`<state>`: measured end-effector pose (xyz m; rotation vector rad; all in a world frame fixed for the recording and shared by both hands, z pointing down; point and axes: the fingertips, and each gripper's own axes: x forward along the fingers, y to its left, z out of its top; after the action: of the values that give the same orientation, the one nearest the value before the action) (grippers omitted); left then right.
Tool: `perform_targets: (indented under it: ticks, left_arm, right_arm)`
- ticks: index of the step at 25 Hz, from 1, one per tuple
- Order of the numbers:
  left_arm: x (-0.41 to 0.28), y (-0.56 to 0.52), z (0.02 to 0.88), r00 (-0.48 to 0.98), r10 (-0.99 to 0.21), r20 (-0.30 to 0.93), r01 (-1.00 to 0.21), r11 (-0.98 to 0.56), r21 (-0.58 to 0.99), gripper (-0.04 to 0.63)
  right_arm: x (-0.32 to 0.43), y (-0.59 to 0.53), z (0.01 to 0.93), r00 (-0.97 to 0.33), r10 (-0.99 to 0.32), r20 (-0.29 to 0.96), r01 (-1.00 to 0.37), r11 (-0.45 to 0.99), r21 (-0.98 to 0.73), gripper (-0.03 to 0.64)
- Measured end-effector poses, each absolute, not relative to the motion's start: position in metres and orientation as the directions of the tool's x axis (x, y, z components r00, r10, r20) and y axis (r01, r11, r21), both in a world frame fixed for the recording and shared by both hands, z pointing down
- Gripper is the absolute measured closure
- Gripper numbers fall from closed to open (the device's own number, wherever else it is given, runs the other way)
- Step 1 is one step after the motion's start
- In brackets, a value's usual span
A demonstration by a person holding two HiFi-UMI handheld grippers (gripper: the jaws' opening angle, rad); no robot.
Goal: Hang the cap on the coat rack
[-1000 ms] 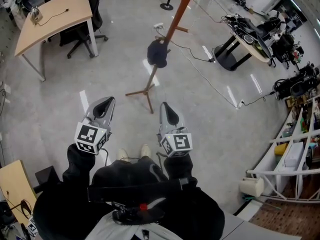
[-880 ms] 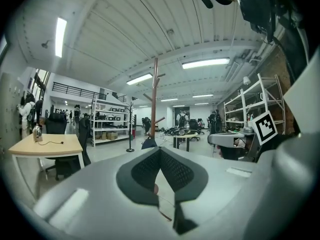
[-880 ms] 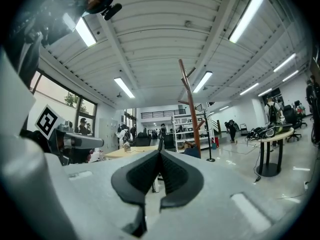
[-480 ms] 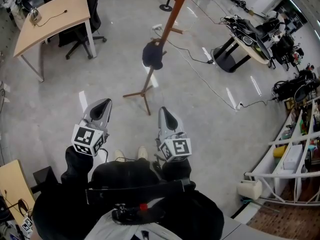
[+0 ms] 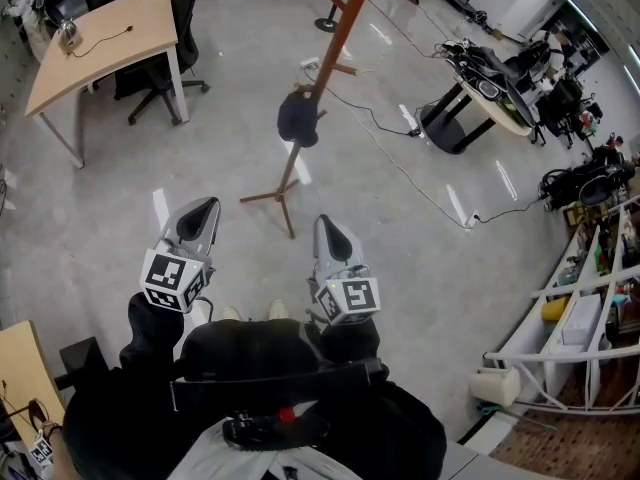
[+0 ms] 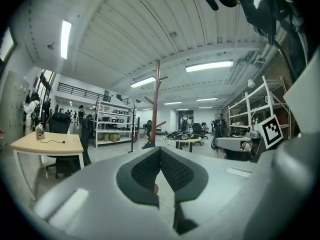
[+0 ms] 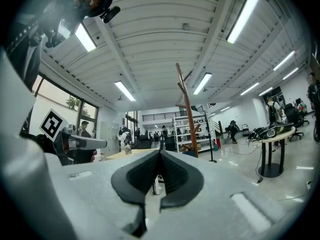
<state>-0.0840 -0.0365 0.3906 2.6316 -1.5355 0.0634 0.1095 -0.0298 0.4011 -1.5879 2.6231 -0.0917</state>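
Note:
A wooden coat rack (image 5: 322, 63) stands on the grey floor ahead of me, and a dark cap (image 5: 298, 118) hangs on one of its lower pegs. My left gripper (image 5: 207, 206) and right gripper (image 5: 326, 224) are held low in front of my body, well short of the rack. Both are shut with nothing between the jaws. The left gripper view shows its black pads (image 6: 172, 170) meeting at the tip, with the rack pole (image 6: 155, 104) far beyond. In the right gripper view the pads (image 7: 175, 176) also meet, and the pole (image 7: 187, 114) stands in the distance.
A wooden desk (image 5: 110, 33) and an office chair (image 5: 150, 68) stand at the back left. A round table (image 5: 490, 78) loaded with gear is at the back right, with cables (image 5: 420, 173) on the floor. White shelving (image 5: 590, 308) lines the right side.
In the head view the rack and cap have drifted slightly to the left. Both grippers stayed shut and kept their place before my body.

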Motion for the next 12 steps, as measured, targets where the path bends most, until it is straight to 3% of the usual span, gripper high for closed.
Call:
perform_targets:
  ticks: [12]
  left_arm:
    - [-0.0827,-0.0341,0.3923,0.491,-0.867,0.090,-0.871,-0.488,0.049,0.592]
  right_arm:
    - [0.1117,-0.0257,0.4056,-0.462,-0.886,-0.027,-0.882,0.463,-0.092,0.615]
